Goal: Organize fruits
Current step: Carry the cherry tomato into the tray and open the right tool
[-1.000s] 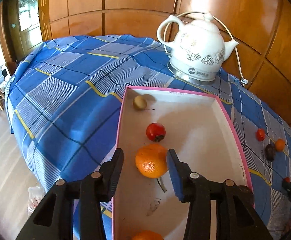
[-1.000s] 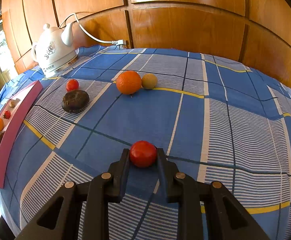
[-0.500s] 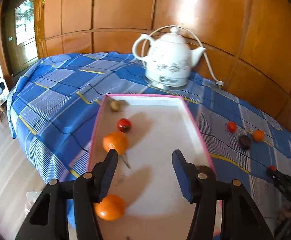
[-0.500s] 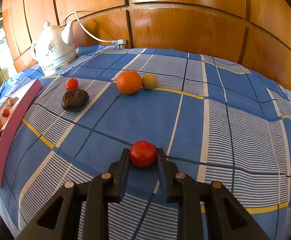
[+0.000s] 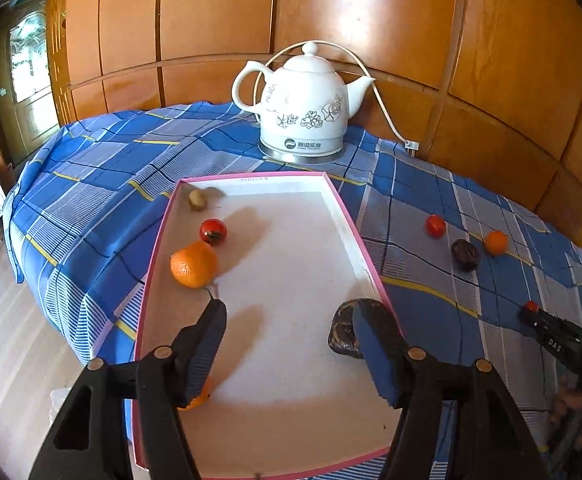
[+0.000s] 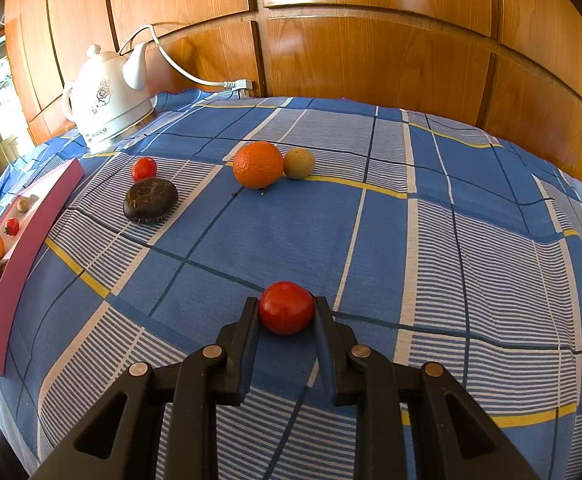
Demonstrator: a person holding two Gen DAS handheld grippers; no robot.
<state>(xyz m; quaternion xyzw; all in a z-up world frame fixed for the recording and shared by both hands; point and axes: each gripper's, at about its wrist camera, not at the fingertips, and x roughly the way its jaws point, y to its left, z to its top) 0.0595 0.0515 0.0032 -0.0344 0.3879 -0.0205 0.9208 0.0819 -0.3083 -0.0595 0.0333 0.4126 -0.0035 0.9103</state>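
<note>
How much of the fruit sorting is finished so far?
Roughly half. The pink-edged tray already holds five pieces, among them an orange and a dark fruit. The right claw grips a red tomato. Four pieces remain on the cloth, including an orange. The left claw is open, empty.

Blue plaid tablecloth (image 6: 251, 240) carries kettle (image 6: 107, 108), pink-rimmed tray (image 5: 355, 232), loose fruits (image 6: 258, 164)
</note>
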